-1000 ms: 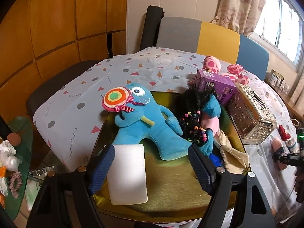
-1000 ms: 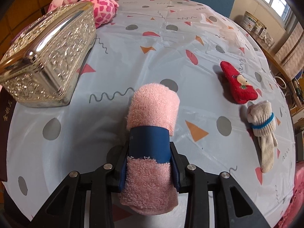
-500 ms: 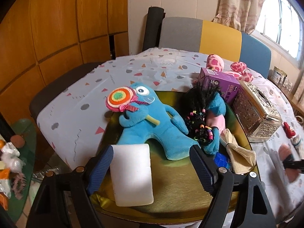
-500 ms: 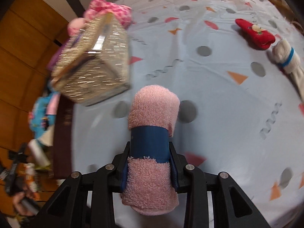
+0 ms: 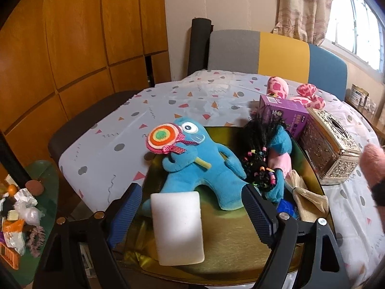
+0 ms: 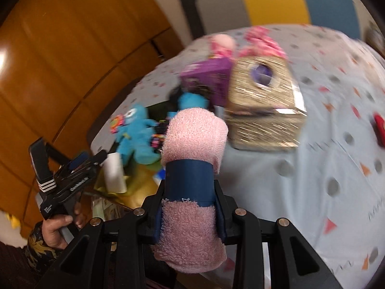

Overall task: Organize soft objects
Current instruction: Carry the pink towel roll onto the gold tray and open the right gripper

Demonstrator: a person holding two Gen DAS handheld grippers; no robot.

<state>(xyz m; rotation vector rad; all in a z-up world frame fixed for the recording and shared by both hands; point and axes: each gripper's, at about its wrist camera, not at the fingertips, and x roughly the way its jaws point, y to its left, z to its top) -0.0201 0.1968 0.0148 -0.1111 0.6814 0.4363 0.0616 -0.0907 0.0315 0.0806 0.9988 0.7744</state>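
My right gripper is shut on a rolled pink towel with a dark blue band, held in the air near the gold tray's right side. That towel's end shows at the right edge of the left wrist view. My left gripper stands open over the gold tray, its fingers on either side of a white sponge block without pressing it. On the tray lie a blue plush with a lollipop, a blue doll with black beaded hair and a beige cloth.
A silver tissue box and a purple box stand right of the tray, with a pink spotted plush behind. A red sock lies far right. A cluttered glass side table sits low on the left. A person's hand holds the left gripper.
My right gripper has lifted the pink towel off the tablecloth and swung it left towards the tray, past the silver box. The left gripper has hardly moved.
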